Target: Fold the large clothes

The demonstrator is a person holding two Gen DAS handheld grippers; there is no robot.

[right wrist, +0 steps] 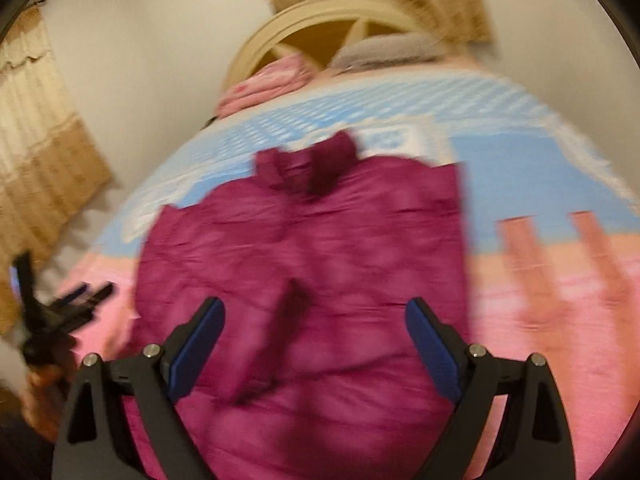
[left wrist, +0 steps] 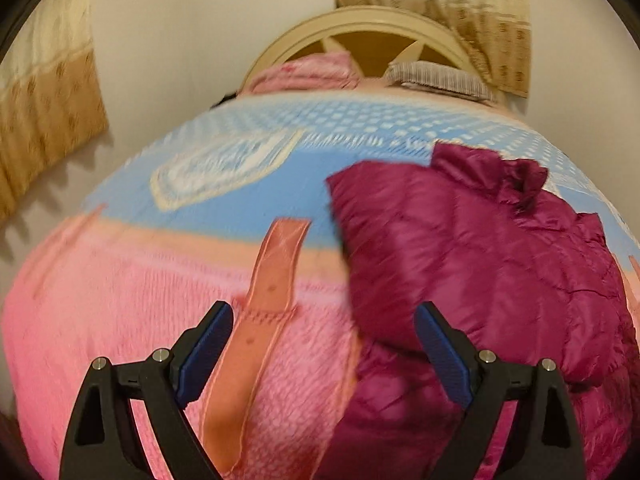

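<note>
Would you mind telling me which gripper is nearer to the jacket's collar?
Right. The right gripper hangs open over the middle of the jacket, in line with the collar. The left gripper is open off the jacket's side edge, over the bedspread.

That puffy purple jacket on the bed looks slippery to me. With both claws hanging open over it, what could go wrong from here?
1. The magenta jacket is puffy and shiny; a fold could spring back or slide on the bedspread.
2. Its collar lies bunched at the far end, so a fold may trap lumps.
3. Both the left claw and the right claw are open and hold nothing. A pinch may catch only the top layer.
</note>
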